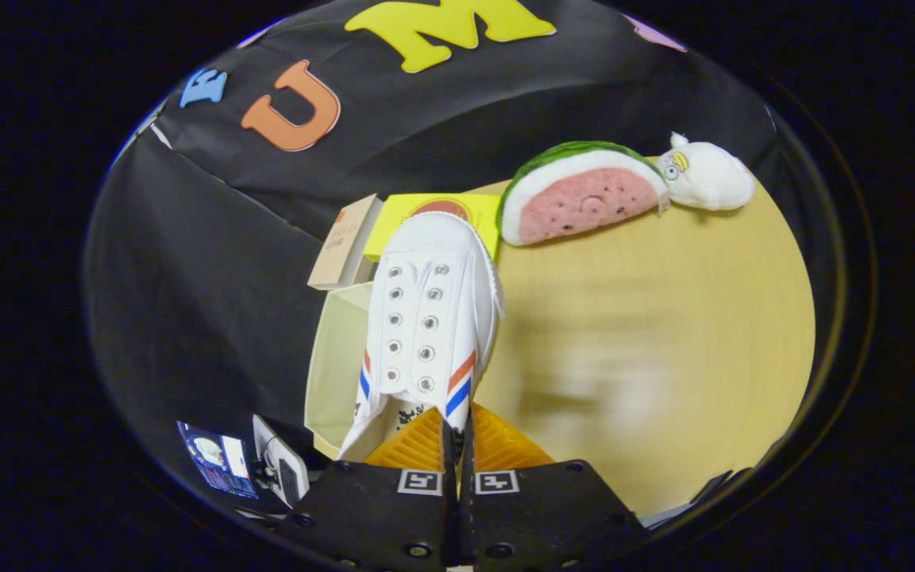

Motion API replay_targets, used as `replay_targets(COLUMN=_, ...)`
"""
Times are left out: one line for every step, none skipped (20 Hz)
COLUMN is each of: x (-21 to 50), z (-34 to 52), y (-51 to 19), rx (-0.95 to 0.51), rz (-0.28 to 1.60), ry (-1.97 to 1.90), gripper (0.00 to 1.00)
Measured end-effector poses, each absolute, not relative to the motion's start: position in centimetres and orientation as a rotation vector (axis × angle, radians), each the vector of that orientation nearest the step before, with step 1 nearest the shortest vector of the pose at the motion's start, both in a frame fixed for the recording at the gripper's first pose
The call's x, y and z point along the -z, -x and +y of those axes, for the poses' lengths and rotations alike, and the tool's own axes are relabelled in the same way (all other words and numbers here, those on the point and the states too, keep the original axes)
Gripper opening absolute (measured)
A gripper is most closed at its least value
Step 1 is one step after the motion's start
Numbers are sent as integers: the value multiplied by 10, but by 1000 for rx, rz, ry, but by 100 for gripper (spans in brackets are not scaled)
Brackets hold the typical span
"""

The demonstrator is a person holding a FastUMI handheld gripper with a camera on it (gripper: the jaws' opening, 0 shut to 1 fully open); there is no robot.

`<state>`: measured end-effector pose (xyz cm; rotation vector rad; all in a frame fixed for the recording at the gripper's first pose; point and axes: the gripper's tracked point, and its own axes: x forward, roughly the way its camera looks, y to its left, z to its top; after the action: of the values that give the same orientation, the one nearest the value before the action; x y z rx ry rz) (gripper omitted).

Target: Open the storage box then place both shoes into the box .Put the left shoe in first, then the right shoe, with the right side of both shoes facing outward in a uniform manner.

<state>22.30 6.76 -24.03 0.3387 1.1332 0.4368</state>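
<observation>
The white canvas lace-up shoe with red and blue side stripes [427, 334] hangs from my gripper [457, 433], toe pointing away toward twelve o'clock, its eyelet rows facing up at me. My two fingers are drawn narrow, almost together, pinching the near edge of the shoe's collar on the striped side, so both press on the canvas there. The shoe looks lifted clear of the surface, though I cannot tell for certain whether its sole touches anything below. Under and to the nine o'clock side of the shoe sits the pale cream open storage box [338, 365], its inner wall showing beside the shoe's heel half; the shoe hovers over its right rim rather than lying inside it. Beyond the toe, at twelve o'clock, lies a flat yellow carton with a round reddish mark [402, 218], partly hidden by the toe cap, and at about eleven o'clock a tan cardboard flap or small box [344, 242] leans just beside it. Out at one o'clock rests a plush watermelon slice with green rind and pink face [581, 199], and touching its far end, toward two o'clock, a small white plush creature [708, 179]. All of these stand on the light wooden tabletop [648, 349], which stretches from three to five o'clock. Down at eight o'clock, off the table edge, a small glowing screen [215, 461] and a white device [283, 469] sit close together.
</observation>
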Motion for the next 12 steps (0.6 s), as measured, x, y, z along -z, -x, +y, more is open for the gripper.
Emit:
replay_targets(x=240, z=89, y=-223, rx=-428, rz=1131, ry=-326, gripper=0)
replay_targets(x=242, z=106, y=-223, rx=-421, rz=1131, ry=-310, gripper=0)
replay_targets(x=245, z=124, y=-221, rx=-411, rz=1131, ry=-292, gripper=0)
replay_targets(x=250, z=141, y=-220, rx=-400, rz=1135, ry=-276, gripper=1)
replay_targets(x=258, z=160, y=-215, rx=-385, rz=1140, ry=-267, gripper=1)
replay_targets(x=265, z=173, y=-213, rx=-359, rz=1151, ry=-257, gripper=0)
replay_targets(x=275, z=184, y=-213, rx=-329, rz=1153, ry=-239, gripper=0)
replay_targets(x=285, z=193, y=-213, rx=-298, rz=1150, ry=-212, gripper=0)
replay_targets(x=293, z=198, y=-212, rx=-271, rz=1147, ry=-193, gripper=0)
replay_targets(x=304, z=203, y=-210, rx=-236, rz=1153, ry=-182, gripper=0)
replay_targets(x=314, z=207, y=-208, rx=-204, rz=1163, ry=-176, gripper=0)
replay_targets(x=325, z=209, y=-209, rx=-160, rz=1163, ry=-173, gripper=0)
